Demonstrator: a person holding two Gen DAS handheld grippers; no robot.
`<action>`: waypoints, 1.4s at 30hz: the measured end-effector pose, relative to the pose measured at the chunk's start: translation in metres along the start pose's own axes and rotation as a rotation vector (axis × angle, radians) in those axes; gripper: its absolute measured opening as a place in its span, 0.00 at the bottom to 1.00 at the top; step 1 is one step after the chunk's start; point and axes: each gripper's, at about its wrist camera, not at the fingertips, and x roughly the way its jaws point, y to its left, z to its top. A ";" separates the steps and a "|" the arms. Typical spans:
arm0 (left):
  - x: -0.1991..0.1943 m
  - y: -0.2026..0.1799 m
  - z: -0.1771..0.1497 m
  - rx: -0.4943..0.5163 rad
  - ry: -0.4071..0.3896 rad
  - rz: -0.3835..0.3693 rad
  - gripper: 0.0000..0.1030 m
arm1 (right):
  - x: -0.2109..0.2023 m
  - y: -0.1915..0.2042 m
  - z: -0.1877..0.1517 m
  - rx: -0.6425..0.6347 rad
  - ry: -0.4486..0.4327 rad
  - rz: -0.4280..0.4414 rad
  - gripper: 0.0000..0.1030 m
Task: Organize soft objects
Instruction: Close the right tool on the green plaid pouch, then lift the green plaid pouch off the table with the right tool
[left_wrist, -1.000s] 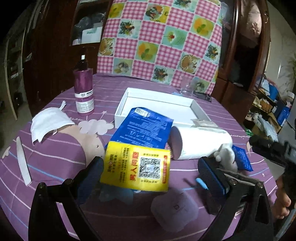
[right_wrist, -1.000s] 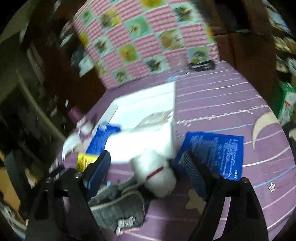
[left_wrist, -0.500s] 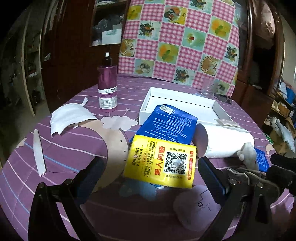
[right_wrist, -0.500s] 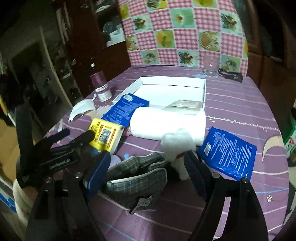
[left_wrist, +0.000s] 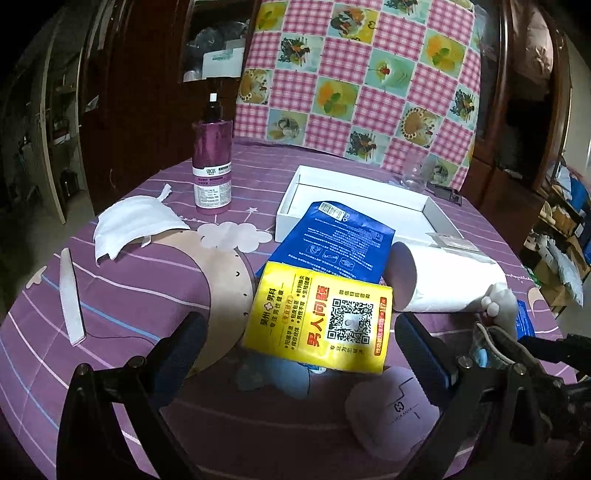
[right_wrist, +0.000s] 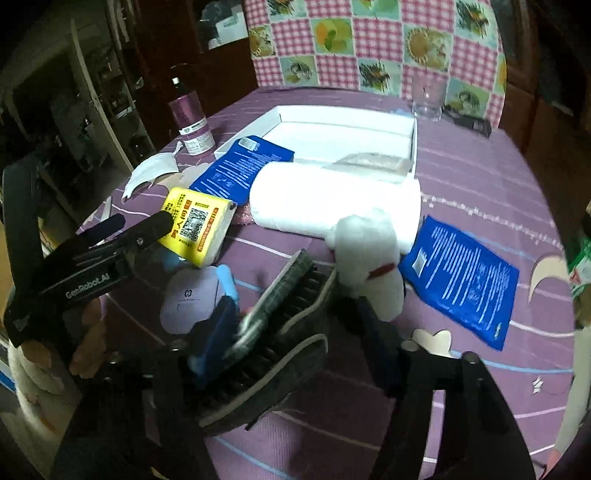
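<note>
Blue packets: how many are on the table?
2. One blue packet leans over the white tray's near edge, beside the yellow pack; the other blue packet lies flat right of the plush toy.

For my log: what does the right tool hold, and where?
The right tool has just been closing; it squeezes the checked slippers across their sides.

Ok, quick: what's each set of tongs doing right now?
Left tongs: open, holding nothing.
Right tongs: jaws have just been closing, now gripping the slipper.
</note>
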 end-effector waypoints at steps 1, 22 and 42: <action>0.000 0.000 0.000 -0.001 0.002 0.000 0.99 | 0.001 -0.003 0.000 0.016 0.007 0.019 0.58; -0.001 0.002 0.000 -0.014 -0.005 -0.040 0.99 | -0.029 -0.019 0.008 0.099 -0.179 0.115 0.08; -0.002 -0.006 -0.002 0.010 0.000 -0.070 0.99 | -0.013 -0.038 0.012 0.203 -0.162 0.105 0.10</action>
